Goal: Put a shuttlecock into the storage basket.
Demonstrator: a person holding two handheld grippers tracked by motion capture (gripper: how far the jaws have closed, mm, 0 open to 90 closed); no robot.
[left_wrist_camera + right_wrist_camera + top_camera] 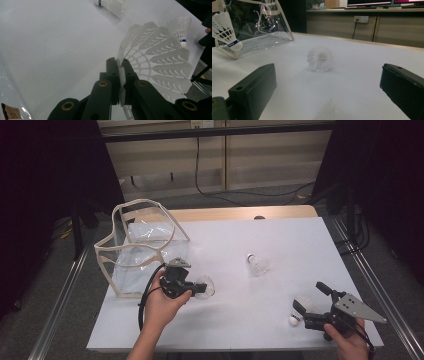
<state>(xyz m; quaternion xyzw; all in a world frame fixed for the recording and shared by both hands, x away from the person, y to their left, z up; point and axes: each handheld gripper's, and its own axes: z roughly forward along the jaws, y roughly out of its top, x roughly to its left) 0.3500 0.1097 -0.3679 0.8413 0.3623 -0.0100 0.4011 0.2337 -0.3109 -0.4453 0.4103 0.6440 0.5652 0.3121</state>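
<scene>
My left gripper (194,287) (120,65) is shut on the rim of a white plastic shuttlecock's skirt (206,287) (160,57) and holds it just above the table, beside the clear bag. The right gripper view has that shuttlecock (223,27) at its upper left, cork down, with a blue band. A second shuttlecock (257,264) (112,6) (320,58) lies mid-table. A third (300,309) (180,28) lies at the front right, near the jaws of my right gripper (312,305) (328,85). Those jaws stand wide open, and a bit of its skirt (325,110) shows low between them.
A clear plastic bag with cream trim (135,245) (259,22) stands open at the table's left, just behind my left hand. The white tabletop (280,235) ends close in front of both hands. Cables and a wooden cabinet lie beyond the far edge.
</scene>
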